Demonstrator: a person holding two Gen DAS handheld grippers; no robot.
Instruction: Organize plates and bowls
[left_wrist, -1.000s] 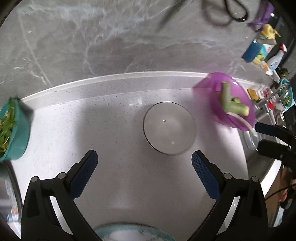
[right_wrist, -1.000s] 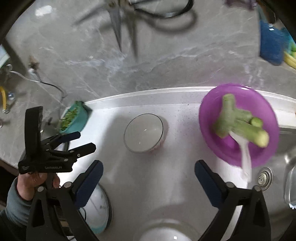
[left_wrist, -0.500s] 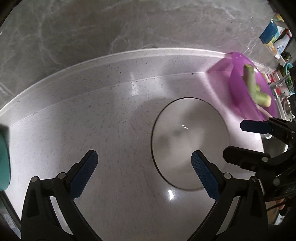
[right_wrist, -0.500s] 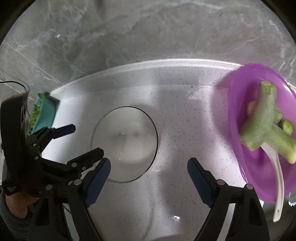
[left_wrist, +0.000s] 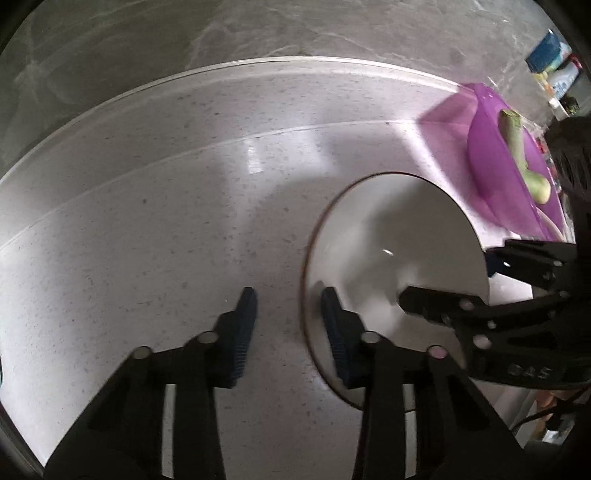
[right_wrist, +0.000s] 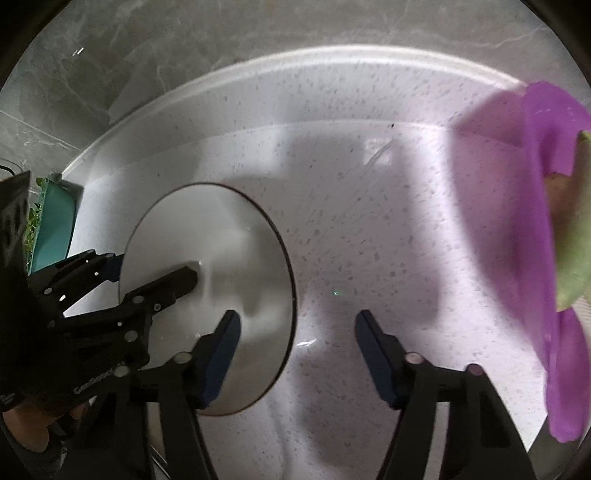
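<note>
The step in hand looks like a two-sided grasp of the white bowl (left_wrist: 399, 258), which sits on the speckled worktop (left_wrist: 166, 221) and serves here as the landmark. The left tool (left_wrist: 288, 306) straddles the bowl's near-left rim: one blue pad stands inside the bowl, the other outside on the worktop side. Its jaws have just been closing, with the rim between them, but a gap shows beside the outer pad, so it is not yet clenched on the bowl.

The right tool (right_wrist: 295, 325) straddles the opposite rim in the same way, one pad over the bowl's inside and one out over the worktop. Its jaws have also just been closing and stand wider than the left pair; it grips nothing yet.

The next move, by this reading, calls for both pairs of pads to pinch the thin wall evenly before any lift, since a glazed rim could slip from one side.

The bowl is round, smooth and glossy, with a thin dark edge line and a bright glint inside. The worktop is pale stone flecked with grey, with a raised lip behind the bowl. To the bowl's right sits a translucent purple plate (left_wrist: 506, 166) holding pale green vegetable stalks (left_wrist: 521, 147). Beyond the bowl's left is a teal basket (right_wrist: 51, 229) of greens.
</note>
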